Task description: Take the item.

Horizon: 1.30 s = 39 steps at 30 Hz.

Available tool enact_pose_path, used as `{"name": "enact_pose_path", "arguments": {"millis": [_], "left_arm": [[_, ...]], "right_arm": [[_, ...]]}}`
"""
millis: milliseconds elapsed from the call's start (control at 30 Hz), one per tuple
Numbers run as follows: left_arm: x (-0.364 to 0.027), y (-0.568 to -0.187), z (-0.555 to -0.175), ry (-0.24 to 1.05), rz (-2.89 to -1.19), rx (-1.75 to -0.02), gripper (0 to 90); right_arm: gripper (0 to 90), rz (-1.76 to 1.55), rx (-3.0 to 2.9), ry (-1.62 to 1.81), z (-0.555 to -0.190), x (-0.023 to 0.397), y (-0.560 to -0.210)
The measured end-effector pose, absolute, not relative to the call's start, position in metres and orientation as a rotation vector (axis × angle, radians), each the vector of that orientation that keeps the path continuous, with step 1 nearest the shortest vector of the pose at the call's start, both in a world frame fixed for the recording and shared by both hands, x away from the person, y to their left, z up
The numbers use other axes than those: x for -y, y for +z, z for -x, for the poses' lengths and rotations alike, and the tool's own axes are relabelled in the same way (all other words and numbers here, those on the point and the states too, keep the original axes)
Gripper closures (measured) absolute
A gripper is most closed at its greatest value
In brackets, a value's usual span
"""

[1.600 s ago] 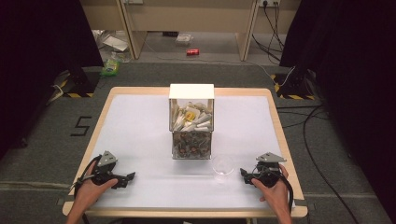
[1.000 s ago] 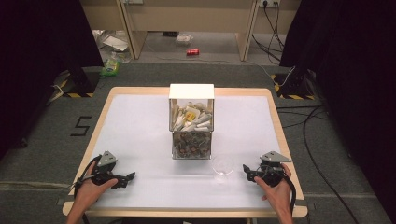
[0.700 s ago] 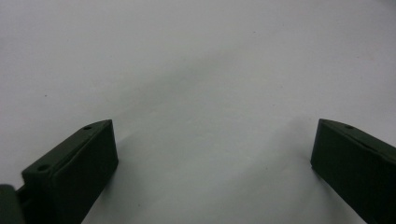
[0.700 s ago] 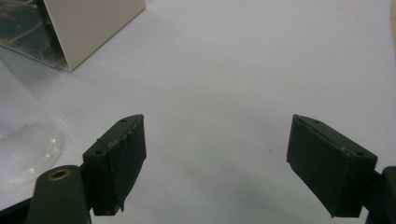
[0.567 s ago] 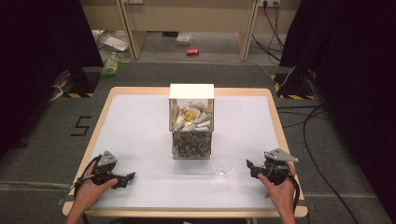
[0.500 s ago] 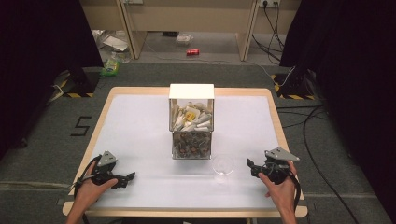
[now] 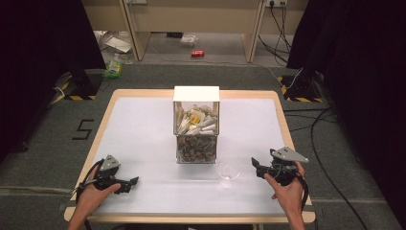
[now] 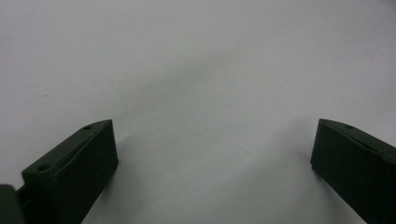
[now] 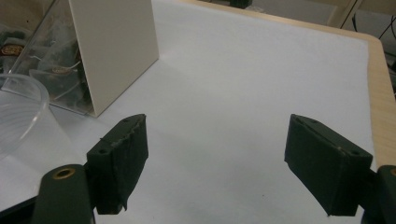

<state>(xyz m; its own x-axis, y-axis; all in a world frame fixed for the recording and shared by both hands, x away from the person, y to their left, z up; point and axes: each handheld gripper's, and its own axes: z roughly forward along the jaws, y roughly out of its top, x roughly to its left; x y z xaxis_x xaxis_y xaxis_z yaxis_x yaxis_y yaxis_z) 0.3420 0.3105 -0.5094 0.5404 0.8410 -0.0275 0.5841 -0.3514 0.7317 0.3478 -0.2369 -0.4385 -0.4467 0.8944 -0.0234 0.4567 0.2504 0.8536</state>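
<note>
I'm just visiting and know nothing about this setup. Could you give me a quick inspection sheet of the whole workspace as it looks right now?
Surface: white table with a wooden rim.
Job's things: clear box of packets at centre; clear plastic cup in front of it, to the right.
Clutter: nothing seen on the table.
Grippers: left gripper open, resting on the table; right gripper open, near the cup.
Cables: black cables on the floor at right.
Surroundings: red can and green bottle on the floor.

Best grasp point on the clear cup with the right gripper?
Probably the rim wall of the clear cup: one jaw inside, one outside. It stands upright and mouth-up just in front of the clear box, so come from its right, the open table side, where the right gripper waits, jaws open.
</note>
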Motion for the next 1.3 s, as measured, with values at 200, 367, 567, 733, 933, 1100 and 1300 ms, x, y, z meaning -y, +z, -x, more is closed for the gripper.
{"name": "enact_pose_path", "arguments": {"millis": [200,367,567,733,933,1100,1300], "left_arm": [[-0.31,-0.509,-0.342,0.466,-2.07,-1.148,0.0],[-0.31,-0.51,-0.342,0.46,-2.068,-1.149,0.0],[-0.31,-0.51,-0.342,0.46,-2.07,-1.149,0.0],[-0.31,-0.51,-0.342,0.46,-2.069,-1.149,0.0],[-0.31,-0.51,-0.342,0.46,-2.069,-1.148,0.0],[-0.31,-0.51,-0.342,0.459,-2.069,-1.149,0.0],[-0.31,-0.51,-0.342,0.459,-2.068,-1.149,0.0]], "right_arm": [[24.1,-1.194,-1.999,1.137,-0.348,0.238,-0.425],[27.4,-1.133,-1.992,1.168,-0.347,0.235,-0.407],[31.4,-1.066,-1.977,1.222,-0.344,0.231,-0.385],[32.5,-1.022,-1.982,1.256,-0.344,0.221,-0.373],[33.5,-0.988,-1.997,1.271,-0.347,0.21,-0.367],[33.6,-0.978,-2.0,1.281,-0.349,0.202,-0.364],[33.6,-0.954,-2.001,1.294,-0.349,0.196,-0.359]]}}
